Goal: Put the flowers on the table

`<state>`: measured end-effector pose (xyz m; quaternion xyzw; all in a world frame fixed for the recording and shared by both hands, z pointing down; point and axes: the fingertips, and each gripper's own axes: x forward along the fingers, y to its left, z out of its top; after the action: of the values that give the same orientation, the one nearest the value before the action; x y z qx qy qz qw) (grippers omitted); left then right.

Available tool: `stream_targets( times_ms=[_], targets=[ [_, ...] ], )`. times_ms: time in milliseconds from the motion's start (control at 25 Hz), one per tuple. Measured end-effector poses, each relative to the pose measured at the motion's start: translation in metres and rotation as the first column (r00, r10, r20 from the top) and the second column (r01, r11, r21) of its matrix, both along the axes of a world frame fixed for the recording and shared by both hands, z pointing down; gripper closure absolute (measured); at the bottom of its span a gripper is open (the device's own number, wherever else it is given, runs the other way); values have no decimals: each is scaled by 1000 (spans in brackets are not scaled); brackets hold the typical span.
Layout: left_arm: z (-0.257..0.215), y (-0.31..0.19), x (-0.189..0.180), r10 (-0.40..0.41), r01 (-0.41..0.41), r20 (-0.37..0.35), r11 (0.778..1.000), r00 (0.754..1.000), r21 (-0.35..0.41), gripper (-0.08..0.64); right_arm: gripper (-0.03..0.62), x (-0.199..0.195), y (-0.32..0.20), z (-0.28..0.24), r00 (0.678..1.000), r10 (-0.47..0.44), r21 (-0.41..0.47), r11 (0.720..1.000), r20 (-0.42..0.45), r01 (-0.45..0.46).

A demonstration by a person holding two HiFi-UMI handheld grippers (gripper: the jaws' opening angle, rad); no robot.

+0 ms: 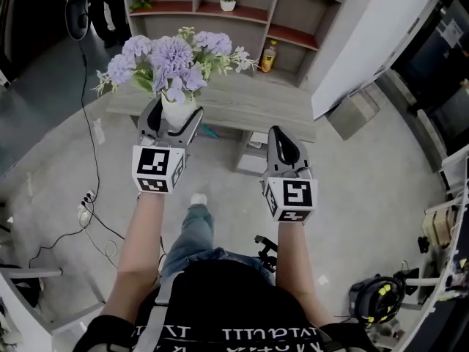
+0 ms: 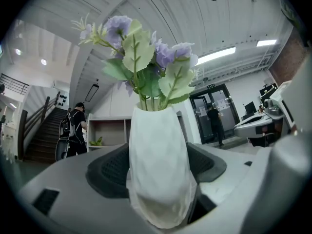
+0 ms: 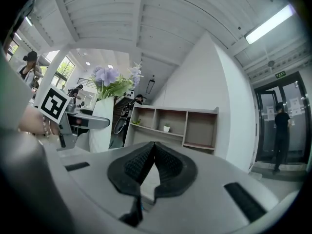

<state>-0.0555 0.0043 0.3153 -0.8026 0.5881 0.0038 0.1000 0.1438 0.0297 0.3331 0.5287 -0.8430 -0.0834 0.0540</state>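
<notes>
A white vase [image 1: 178, 111] of purple flowers [image 1: 170, 56] hangs over the near edge of the grey wooden table [image 1: 249, 101]. My left gripper [image 1: 176, 114] is shut on the vase's body; in the left gripper view the vase [image 2: 158, 169] fills the gap between the dark pads [image 2: 109, 172], and the flowers [image 2: 146, 57] rise above. My right gripper [image 1: 283, 141] is to the right, over the floor in front of the table. It is shut with nothing in it, its pads [image 3: 168, 162] meeting. The right gripper view also shows the vase [image 3: 101, 126] at left.
A shelf unit [image 1: 242, 9] behind the table holds a small potted plant [image 1: 228, 3] and a yellow bottle [image 1: 269, 56]. A white partition [image 1: 366, 42] stands at right. Cables [image 1: 91, 211] run over the floor at left. People [image 2: 75, 128] stand in the background.
</notes>
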Motion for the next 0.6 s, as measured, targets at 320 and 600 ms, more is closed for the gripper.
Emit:
stream_targets(
  times_ms=[320, 600],
  targets=[
    [3, -5, -1, 12, -12, 11, 1000, 1000, 20, 193, 577, 0, -6, 2, 1000, 11, 18, 1000, 4, -11],
    [2, -21, -3, 28, -29, 18, 999, 999, 37, 193, 577, -5, -24, 5, 1000, 12, 12, 1000, 9, -12]
  ],
)
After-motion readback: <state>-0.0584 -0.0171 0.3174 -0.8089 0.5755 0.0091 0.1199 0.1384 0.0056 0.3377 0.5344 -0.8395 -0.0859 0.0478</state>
